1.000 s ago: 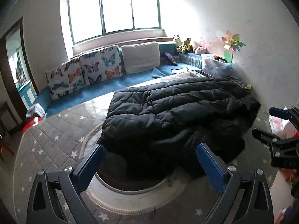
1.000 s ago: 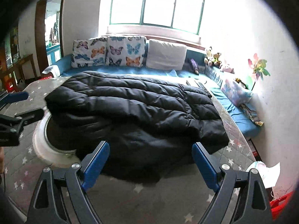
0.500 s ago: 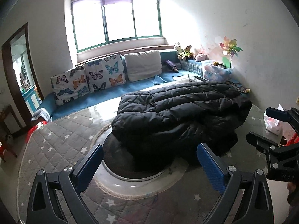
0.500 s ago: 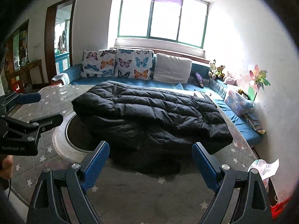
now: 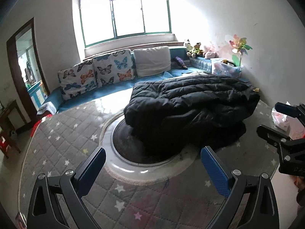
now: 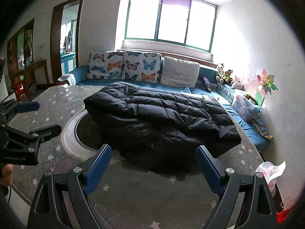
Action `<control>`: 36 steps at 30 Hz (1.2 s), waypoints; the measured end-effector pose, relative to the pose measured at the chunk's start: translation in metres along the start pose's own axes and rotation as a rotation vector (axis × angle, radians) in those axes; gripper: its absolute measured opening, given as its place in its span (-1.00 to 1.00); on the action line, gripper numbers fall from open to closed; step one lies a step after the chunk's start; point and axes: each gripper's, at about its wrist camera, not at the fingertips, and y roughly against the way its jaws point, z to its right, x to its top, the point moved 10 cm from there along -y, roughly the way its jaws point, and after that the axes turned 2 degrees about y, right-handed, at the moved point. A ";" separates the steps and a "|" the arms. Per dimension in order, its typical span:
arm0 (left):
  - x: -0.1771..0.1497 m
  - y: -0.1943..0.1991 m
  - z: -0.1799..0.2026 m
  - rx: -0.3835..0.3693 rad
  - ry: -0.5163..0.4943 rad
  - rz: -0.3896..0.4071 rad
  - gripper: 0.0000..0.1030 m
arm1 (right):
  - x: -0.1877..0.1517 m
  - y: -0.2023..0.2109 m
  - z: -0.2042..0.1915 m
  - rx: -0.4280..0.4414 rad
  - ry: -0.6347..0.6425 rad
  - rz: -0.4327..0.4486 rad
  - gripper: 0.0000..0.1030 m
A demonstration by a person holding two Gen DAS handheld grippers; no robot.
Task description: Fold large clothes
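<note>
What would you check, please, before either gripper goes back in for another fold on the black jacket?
1. Left gripper open and empty: ok.
2. Right gripper open and empty: ok.
3. Both grippers clear of the black jacket: ok.
4. Jacket fully on the table: ok.
5. Jacket lying flat and square: not ok, near edge bunched over the round inset.
6. Sleeves tucked inside: cannot tell.

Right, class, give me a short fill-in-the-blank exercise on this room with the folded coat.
1. The puffy jacket on the table is ____ in colour.
2. The left gripper and the right gripper are both ____, holding nothing.
3. Two sofa cushions carry a ____ print.
4. The tablecloth is grey with small ____.

Missing words: black; open; butterfly; stars
</note>
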 end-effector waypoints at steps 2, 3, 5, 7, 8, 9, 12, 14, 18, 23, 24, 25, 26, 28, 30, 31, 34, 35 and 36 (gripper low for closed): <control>-0.007 0.001 -0.004 -0.003 0.017 -0.013 1.00 | -0.003 0.001 -0.002 0.002 0.010 -0.003 0.90; -0.010 0.001 -0.006 0.001 0.021 -0.018 1.00 | -0.005 0.002 -0.003 0.006 0.010 -0.005 0.90; -0.017 0.002 -0.011 0.016 0.023 -0.024 1.00 | -0.008 0.002 -0.005 0.015 0.004 -0.009 0.90; -0.023 0.001 -0.015 0.029 0.026 -0.035 1.00 | -0.011 0.003 -0.008 0.033 -0.008 -0.011 0.90; -0.026 0.000 -0.017 0.032 0.028 -0.039 1.00 | -0.012 0.003 -0.010 0.040 -0.011 -0.010 0.90; -0.029 -0.001 -0.020 0.041 0.032 -0.043 1.00 | -0.012 0.004 -0.012 0.048 -0.012 -0.004 0.90; -0.039 -0.004 -0.027 0.061 0.041 -0.061 1.00 | -0.010 0.008 -0.016 0.053 -0.003 0.033 0.90; -0.046 -0.009 -0.031 0.074 0.047 -0.079 1.00 | -0.009 0.009 -0.017 0.052 -0.001 0.053 0.90; -0.054 -0.012 -0.035 0.087 0.056 -0.082 1.00 | -0.011 0.007 -0.017 0.080 -0.017 0.051 0.90; -0.062 -0.017 -0.040 0.104 0.068 -0.093 1.00 | -0.013 0.006 -0.012 0.071 -0.040 0.050 0.90; -0.062 -0.016 -0.041 0.109 0.065 -0.090 1.00 | -0.012 0.007 -0.011 0.070 -0.048 0.050 0.90; -0.062 -0.015 -0.042 0.118 0.060 -0.086 1.00 | -0.013 0.007 -0.011 0.073 -0.059 0.048 0.90; -0.062 -0.015 -0.042 0.122 0.058 -0.085 1.00 | -0.013 0.006 -0.011 0.079 -0.069 0.043 0.90; -0.062 -0.014 -0.045 0.127 0.067 -0.090 1.00 | -0.015 0.004 -0.011 0.094 -0.093 0.029 0.90; -0.063 -0.014 -0.047 0.132 0.075 -0.097 1.00 | -0.016 0.001 -0.010 0.088 -0.097 0.017 0.90; -0.062 -0.012 -0.049 0.137 0.082 -0.095 1.00 | -0.016 0.000 -0.010 0.087 -0.096 0.012 0.90; -0.062 -0.008 -0.053 0.137 0.095 -0.094 1.00 | -0.016 -0.003 -0.012 0.094 -0.095 0.001 0.90; -0.062 -0.006 -0.055 0.140 0.097 -0.093 1.00 | -0.016 -0.004 -0.013 0.097 -0.093 0.000 0.90; -0.062 -0.006 -0.056 0.147 0.100 -0.094 1.00 | -0.014 -0.005 -0.015 0.097 -0.088 0.002 0.90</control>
